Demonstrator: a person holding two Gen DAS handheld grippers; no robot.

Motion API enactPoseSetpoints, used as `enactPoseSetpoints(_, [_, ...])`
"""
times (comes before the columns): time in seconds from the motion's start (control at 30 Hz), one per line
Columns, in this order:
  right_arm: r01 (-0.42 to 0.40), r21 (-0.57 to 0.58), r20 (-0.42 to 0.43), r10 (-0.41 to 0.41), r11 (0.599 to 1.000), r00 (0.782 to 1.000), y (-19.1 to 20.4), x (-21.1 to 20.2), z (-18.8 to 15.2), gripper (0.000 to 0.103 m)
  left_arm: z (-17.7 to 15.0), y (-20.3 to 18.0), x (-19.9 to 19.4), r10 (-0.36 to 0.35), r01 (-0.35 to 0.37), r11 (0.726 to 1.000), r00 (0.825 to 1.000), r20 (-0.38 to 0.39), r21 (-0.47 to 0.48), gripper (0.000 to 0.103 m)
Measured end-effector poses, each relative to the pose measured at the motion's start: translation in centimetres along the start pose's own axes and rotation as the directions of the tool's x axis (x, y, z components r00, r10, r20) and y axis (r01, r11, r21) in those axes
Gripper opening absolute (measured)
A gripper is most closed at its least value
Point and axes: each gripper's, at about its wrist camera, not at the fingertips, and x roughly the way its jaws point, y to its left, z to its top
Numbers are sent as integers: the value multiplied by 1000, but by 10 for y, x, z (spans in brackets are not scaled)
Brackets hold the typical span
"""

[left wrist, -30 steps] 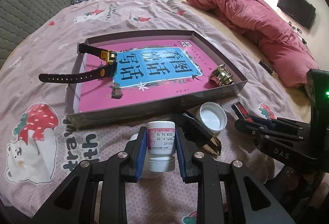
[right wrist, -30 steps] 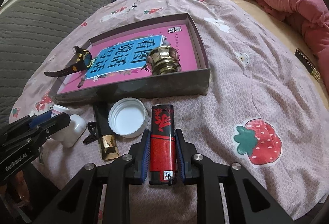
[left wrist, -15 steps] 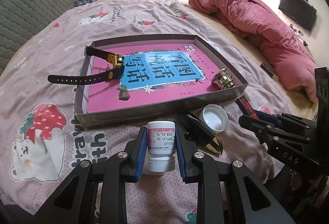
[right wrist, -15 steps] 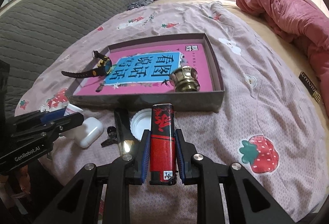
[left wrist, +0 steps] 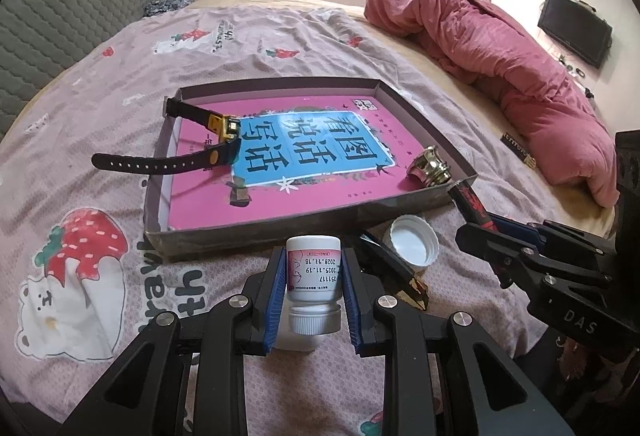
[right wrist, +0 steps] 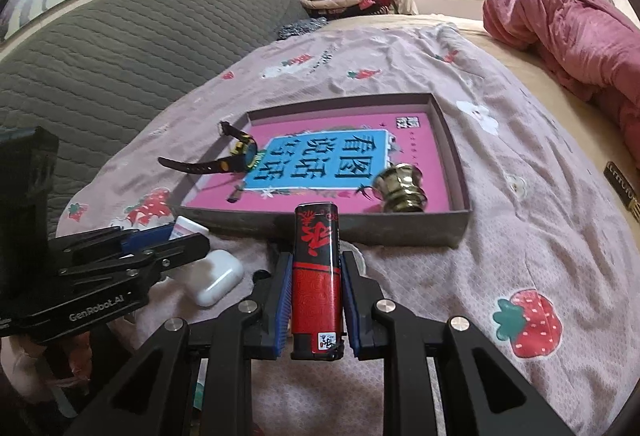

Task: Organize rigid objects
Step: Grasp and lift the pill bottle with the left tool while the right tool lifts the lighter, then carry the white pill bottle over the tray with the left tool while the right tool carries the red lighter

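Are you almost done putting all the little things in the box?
About halfway. Already in the shallow grey box: the black and yellow wristwatch and the shiny brass knob. In hand: the left tongs grip the small white pill bottle, and the right tongs grip the red and black lighter. Left on the bedsheet: the white round cap, the black clip and the white earbud case.

My lighter [right wrist: 317,276] hides most of the white cap behind it at lower centre. The earbud case [left wrist: 296,342] shows only as a sliver under my bottle [left wrist: 313,286].
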Motion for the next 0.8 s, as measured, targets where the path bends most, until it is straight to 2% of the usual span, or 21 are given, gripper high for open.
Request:
enactPoseSetpoints(0.37, [-24,-20,30,24,1000,999,6,-2,5,23,8,12,-4,14,-13,999,999,32,-36,27])
enactPoseSetpoints(0.53, [-43,-31,42,45,999,998,9,-3,6,23,11,12,-6,28,-28,999,998,57,-17,27])
enactPoseSetpoints(0.8, [-54,-37,50,56,998,997,11,-1,8,23,15,12,-8,14,-13,1000,997,72,-14,27])
